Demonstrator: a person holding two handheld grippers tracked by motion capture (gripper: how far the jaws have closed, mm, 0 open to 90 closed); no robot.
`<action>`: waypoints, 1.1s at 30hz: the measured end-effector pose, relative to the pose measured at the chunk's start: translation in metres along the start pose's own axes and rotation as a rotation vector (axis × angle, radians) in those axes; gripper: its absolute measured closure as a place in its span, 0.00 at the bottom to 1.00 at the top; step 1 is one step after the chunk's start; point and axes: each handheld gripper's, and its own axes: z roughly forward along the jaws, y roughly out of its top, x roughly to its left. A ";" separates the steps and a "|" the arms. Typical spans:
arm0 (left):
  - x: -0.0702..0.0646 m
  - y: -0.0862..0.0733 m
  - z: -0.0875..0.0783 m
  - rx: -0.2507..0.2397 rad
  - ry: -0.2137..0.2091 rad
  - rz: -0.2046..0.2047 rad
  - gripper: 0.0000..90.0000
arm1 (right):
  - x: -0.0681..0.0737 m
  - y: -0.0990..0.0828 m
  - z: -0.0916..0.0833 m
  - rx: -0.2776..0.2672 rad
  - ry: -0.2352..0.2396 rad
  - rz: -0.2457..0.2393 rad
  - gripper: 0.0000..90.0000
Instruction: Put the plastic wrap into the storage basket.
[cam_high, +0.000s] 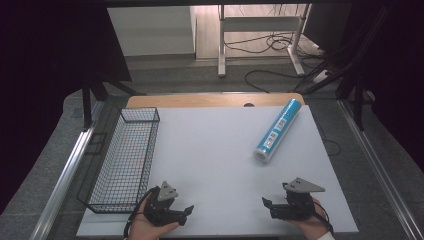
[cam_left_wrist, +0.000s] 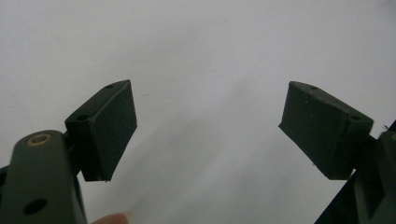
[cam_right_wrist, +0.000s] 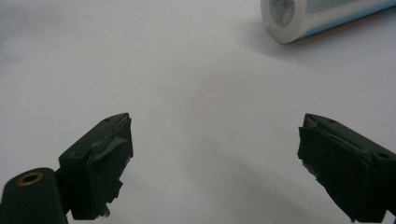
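A blue and white roll (cam_high: 278, 129) lies on its side at the right of the white table top (cam_high: 215, 150), slanting from far right toward the near middle. Its near end (cam_right_wrist: 299, 16) shows at the top right of the right gripper view. My left gripper (cam_high: 187, 211) rests near the front edge at the left, jaws wide apart and empty; only bare white surface lies between its pads (cam_left_wrist: 112, 126). My right gripper (cam_high: 266, 205) sits near the front edge at the right, open too, with nothing between its pads (cam_right_wrist: 105, 163). The roll is well beyond it.
A black wire basket (cam_high: 125, 157) stands along the table's left edge, empty. Metal rails run along both sides of the table. Beyond the far edge are a floor with cables (cam_high: 270, 45) and a white desk frame (cam_high: 260, 25).
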 end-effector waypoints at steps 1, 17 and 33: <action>0.000 0.000 0.000 0.000 0.000 -0.001 0.20 | 0.000 0.000 -0.001 -0.002 -0.002 0.001 0.12; 0.000 0.006 0.000 -0.011 -0.002 -0.047 0.20 | -0.007 -0.005 -0.006 0.002 -0.028 0.004 0.14; -0.007 0.035 0.006 -0.017 -0.054 -0.061 0.20 | -0.013 -0.009 -0.012 0.006 -0.023 -0.014 0.16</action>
